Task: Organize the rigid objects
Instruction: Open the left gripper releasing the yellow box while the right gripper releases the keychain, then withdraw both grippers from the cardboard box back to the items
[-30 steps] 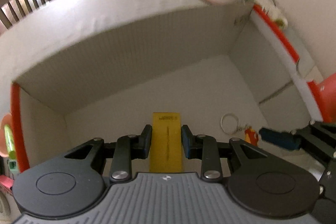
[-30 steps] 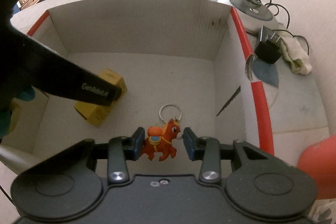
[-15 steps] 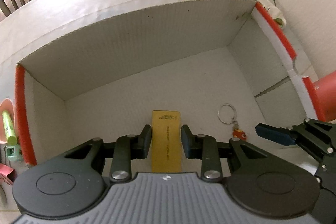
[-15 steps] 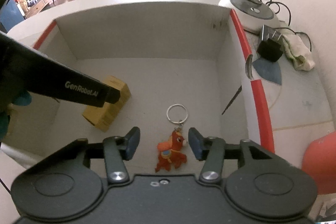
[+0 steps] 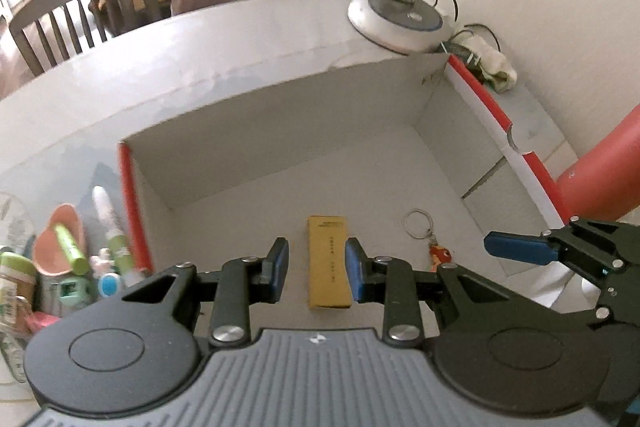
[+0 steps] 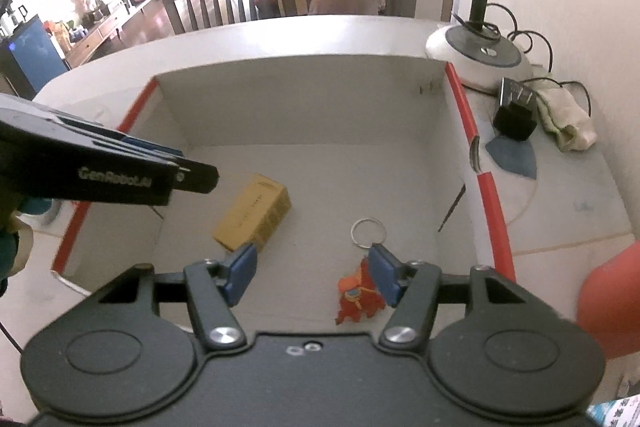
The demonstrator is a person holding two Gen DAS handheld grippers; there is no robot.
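Observation:
A white cardboard box with red edges (image 5: 476, 95) (image 6: 486, 195) holds a small yellow box (image 5: 328, 261) (image 6: 254, 213) and an orange horse keychain with a ring (image 5: 438, 254) (image 6: 358, 299), both lying on its floor. My left gripper (image 5: 316, 269) is open above the yellow box, its pads apart from the box's sides. My right gripper (image 6: 312, 273) is open and empty, raised above the keychain. The right gripper's fingers (image 5: 516, 249) show at the right of the left wrist view.
A lamp base with cables (image 5: 400, 17) (image 6: 478, 55) stands behind the box. A black plug (image 6: 514, 115) and a cloth (image 6: 566, 121) lie to its right. Several small items (image 5: 68, 259) lie left of the box. A red object (image 5: 600, 179) stands at the right.
Both grippers have opened, left the yellow box and the keychain lying in the cardboard box, and drawn back and up.

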